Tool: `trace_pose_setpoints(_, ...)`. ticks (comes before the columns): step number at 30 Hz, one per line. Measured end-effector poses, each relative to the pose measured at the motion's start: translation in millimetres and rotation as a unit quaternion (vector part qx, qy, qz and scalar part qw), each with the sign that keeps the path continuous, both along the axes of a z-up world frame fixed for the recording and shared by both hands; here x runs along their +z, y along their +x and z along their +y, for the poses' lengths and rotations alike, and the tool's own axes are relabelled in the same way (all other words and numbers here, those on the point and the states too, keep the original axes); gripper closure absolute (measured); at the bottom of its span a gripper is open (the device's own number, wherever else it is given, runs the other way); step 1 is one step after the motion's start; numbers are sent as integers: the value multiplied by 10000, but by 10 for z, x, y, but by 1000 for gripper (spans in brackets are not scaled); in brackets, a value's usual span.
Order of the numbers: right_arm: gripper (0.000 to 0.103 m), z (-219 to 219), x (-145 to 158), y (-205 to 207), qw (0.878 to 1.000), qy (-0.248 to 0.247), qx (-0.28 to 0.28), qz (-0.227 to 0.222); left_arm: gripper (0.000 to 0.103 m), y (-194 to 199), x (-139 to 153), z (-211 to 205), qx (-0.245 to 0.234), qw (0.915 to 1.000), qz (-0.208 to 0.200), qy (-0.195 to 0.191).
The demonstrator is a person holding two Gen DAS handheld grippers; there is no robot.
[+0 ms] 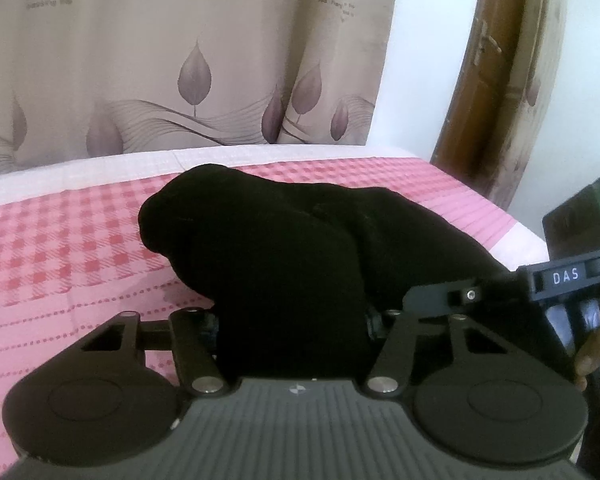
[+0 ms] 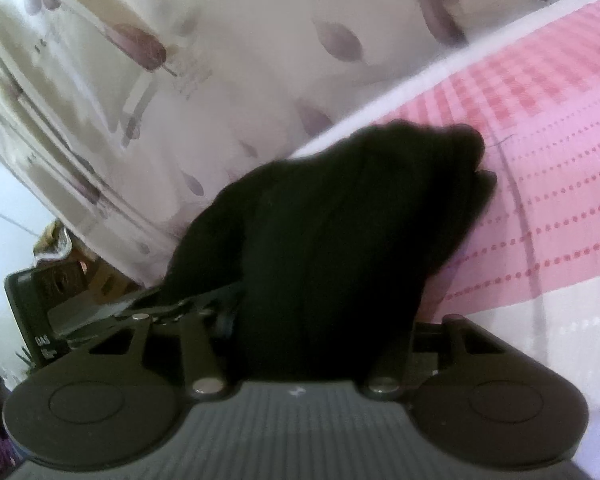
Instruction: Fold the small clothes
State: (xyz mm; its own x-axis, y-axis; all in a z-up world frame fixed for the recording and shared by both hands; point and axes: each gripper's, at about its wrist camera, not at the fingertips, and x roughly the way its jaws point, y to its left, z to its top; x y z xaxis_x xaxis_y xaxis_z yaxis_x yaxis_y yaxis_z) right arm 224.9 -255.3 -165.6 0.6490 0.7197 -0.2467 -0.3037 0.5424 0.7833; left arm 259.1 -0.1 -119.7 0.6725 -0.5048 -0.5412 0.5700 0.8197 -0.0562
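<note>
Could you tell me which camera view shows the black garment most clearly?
The left wrist view: the black garment is sharper there, bunched on the pink checked bedsheet. The right wrist view shows it blurred and tilted.

Soft, even daylight filled both views. The right wrist view was smeared with blur; the black garment (image 1: 284, 248) showed no detail, and the curtain (image 1: 180, 60) bowed at the edges.

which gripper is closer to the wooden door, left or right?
Right. In the left wrist view the right gripper sits between the left gripper and the wooden door, both jaws full of the black garment on the pink bedspread.
</note>
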Motion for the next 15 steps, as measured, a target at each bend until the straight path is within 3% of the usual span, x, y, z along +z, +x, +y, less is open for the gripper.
trace_pose_setpoints(15, 57, 216, 230, -128, 9988, 474, 16, -98, 49, -261, 218, 285, 425, 9988, 150, -187)
